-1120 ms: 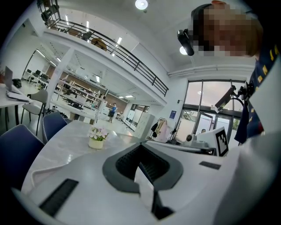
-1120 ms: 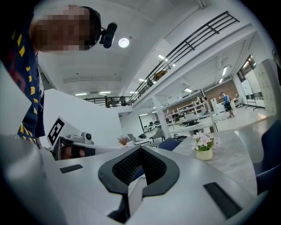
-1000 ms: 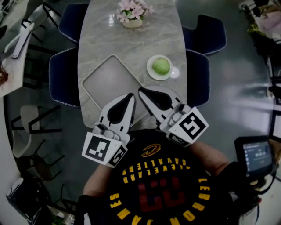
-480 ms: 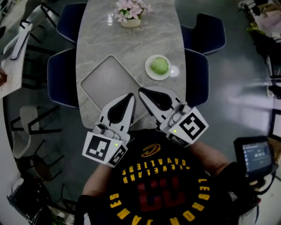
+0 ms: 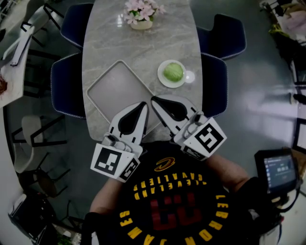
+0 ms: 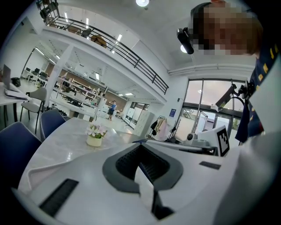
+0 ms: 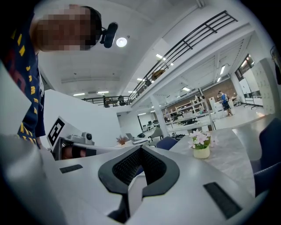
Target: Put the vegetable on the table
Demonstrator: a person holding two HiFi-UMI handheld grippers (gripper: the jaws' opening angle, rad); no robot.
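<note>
A round green vegetable (image 5: 173, 72) lies on a small white plate (image 5: 163, 80) at the right side of the grey marble table (image 5: 138, 45). Both grippers hover over the table's near end, tips close together. My left gripper (image 5: 143, 104) is shut with nothing in it, over the near corner of a pale square tray (image 5: 114, 86). My right gripper (image 5: 153, 99) is shut and empty too, just below and left of the plate. In the left gripper view the jaws (image 6: 141, 147) meet; likewise in the right gripper view (image 7: 141, 149).
A small pot of pink flowers (image 5: 141, 14) stands at the table's far end, also seen as flowers (image 6: 95, 134) and flowers (image 7: 201, 143). Dark blue chairs (image 5: 67, 83) flank both long sides. A screen device (image 5: 278, 171) sits at the lower right.
</note>
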